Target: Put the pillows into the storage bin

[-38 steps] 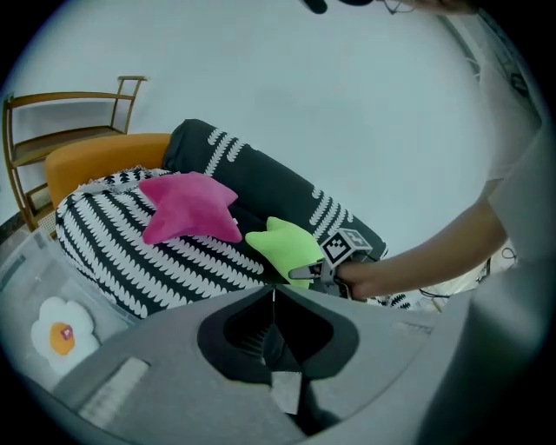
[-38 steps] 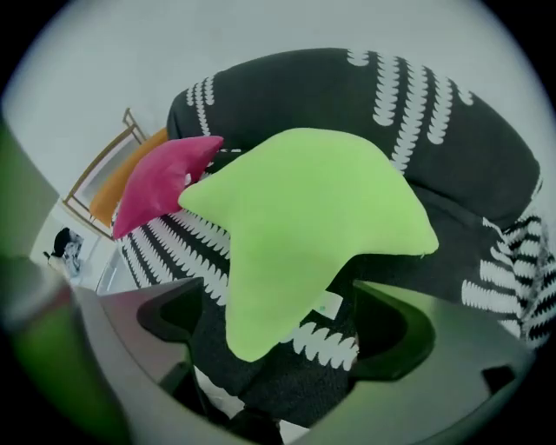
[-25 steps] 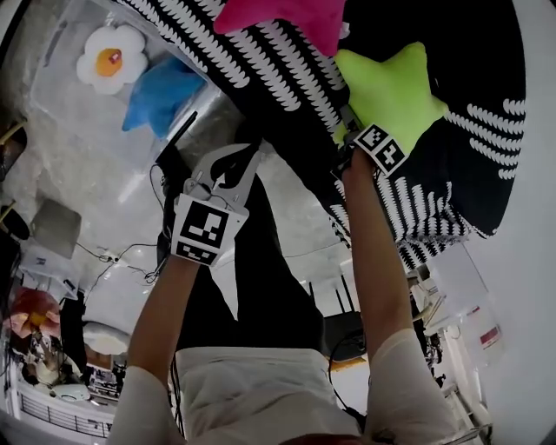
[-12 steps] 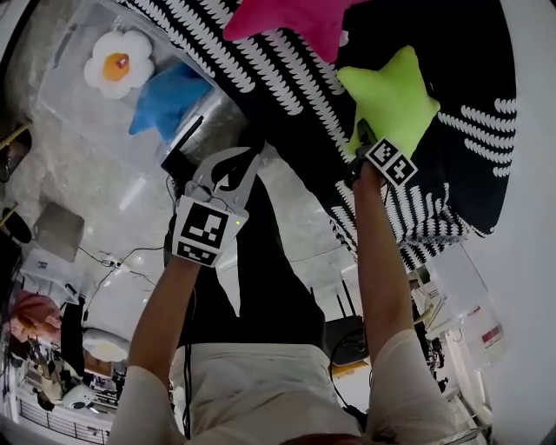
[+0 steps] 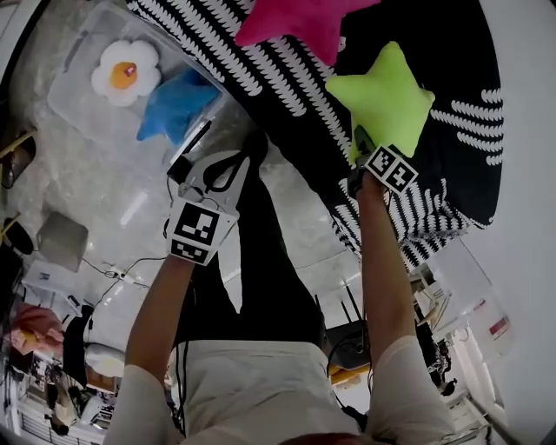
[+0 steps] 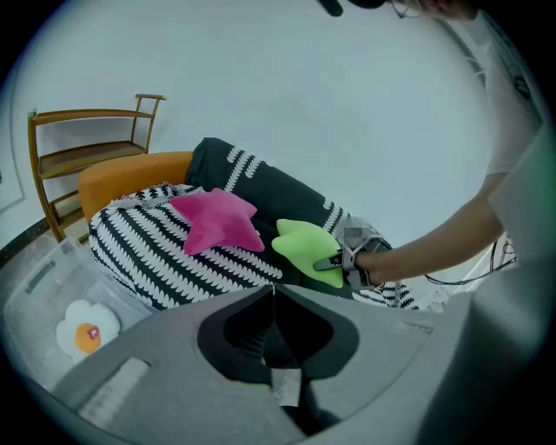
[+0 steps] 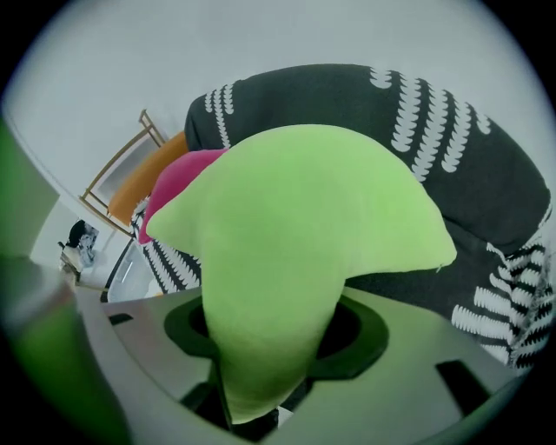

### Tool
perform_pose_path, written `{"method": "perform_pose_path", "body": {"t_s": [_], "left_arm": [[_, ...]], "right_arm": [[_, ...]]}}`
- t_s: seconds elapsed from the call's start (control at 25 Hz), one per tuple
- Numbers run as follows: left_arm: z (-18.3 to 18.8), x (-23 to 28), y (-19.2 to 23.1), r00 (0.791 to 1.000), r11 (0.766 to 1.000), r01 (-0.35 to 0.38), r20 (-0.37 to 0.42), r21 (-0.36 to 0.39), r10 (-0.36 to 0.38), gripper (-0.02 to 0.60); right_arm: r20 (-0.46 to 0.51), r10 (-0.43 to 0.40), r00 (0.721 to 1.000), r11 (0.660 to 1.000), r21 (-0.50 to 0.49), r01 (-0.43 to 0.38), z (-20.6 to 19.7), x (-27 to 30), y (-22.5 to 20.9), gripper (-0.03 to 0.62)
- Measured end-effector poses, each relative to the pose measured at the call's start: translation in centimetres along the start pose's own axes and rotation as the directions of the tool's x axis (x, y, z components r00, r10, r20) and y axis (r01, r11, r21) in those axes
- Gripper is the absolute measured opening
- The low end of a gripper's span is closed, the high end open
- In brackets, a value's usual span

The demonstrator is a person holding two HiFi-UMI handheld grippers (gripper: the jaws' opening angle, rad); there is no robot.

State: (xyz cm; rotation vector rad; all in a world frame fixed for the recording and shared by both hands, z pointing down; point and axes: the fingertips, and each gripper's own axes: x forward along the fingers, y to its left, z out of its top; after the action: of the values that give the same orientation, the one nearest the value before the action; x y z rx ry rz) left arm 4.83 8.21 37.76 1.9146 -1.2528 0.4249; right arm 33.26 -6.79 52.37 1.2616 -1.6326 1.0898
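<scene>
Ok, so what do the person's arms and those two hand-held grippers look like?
The left hand-held gripper and right hand-held gripper each have a pale grey body with a dark cut-out behind the jaws and a cube of black-and-white square markers. The forearms are bare; short white sleeves end near the elbows.

Storage bin [image 5: 82, 109] sits at 10 o'clock in the head view, top open. Flower pillow [image 5: 126, 71] takes its 12 o'clock end and blue pillow [image 5: 178, 106] its 3 o'clock end. The 7 o'clock side of the bin is bare.

Left gripper [image 5: 250, 149], jaws together, hangs just off the bin's 4 o'clock corner, between the bin and the green star pillow [image 5: 382, 96].

Pink star pillow [image 5: 300, 22] lies at 12 o'clock on the striped lounger [image 5: 287, 83], apart from the green one. Open floor [image 5: 104, 182] at 9 o'clock, beside the bin.
</scene>
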Motion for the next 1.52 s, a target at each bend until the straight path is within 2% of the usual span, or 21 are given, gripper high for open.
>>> {"method": "perform_pose_path", "body": {"t_s": [0.16,0.36,0.76,0.96,1.16,1.36,1.52], "left_arm": [[-1.0,-1.6,1.0,1.000,1.000,0.005,0.003,-0.009,-0.005,0.020],[-2.7,-4.9,0.3,1.000,1.000,0.002,-0.006,0.000,-0.002,0.020],[-7.1,-11.1,5.2,0.999,0.998,-0.044,0.017,-0.050,0.045,0.020],[-8.9,-13.4,7.4,0.995,0.990,-0.091,0.039,-0.108,0.096,0.020],[-10.7,-16.3,9.3,0.991,0.984,-0.114,0.055,-0.135,0.122,0.020],[-12.8,-19.1,10.7,0.982,0.971,-0.165,0.067,-0.175,0.179,0.020],[-14.3,-21.5,12.4,0.970,0.949,-0.210,0.071,-0.235,0.232,0.020]], "right_arm": [[0.006,0.011,1.000,0.997,-0.071,-0.011,-0.2,-1.3,2.6,0.252],[0.022,0.061,0.998,0.983,-0.174,-0.056,-0.7,-4.0,6.6,0.253],[-0.001,0.150,0.989,0.914,-0.380,-0.139,-4.6,-4.3,18.8,0.256],[-0.045,0.199,0.979,0.854,-0.483,-0.195,-7.2,-3.8,24.3,0.261],[-0.098,0.235,0.967,0.800,-0.546,-0.250,-11.0,-3.5,30.0,0.262],[-0.165,0.265,0.950,0.714,-0.629,-0.308,-14.7,-3.1,34.5,0.264],[-0.255,0.266,0.929,0.643,-0.672,-0.369,-18.2,-2.6,38.8,0.270]]}}
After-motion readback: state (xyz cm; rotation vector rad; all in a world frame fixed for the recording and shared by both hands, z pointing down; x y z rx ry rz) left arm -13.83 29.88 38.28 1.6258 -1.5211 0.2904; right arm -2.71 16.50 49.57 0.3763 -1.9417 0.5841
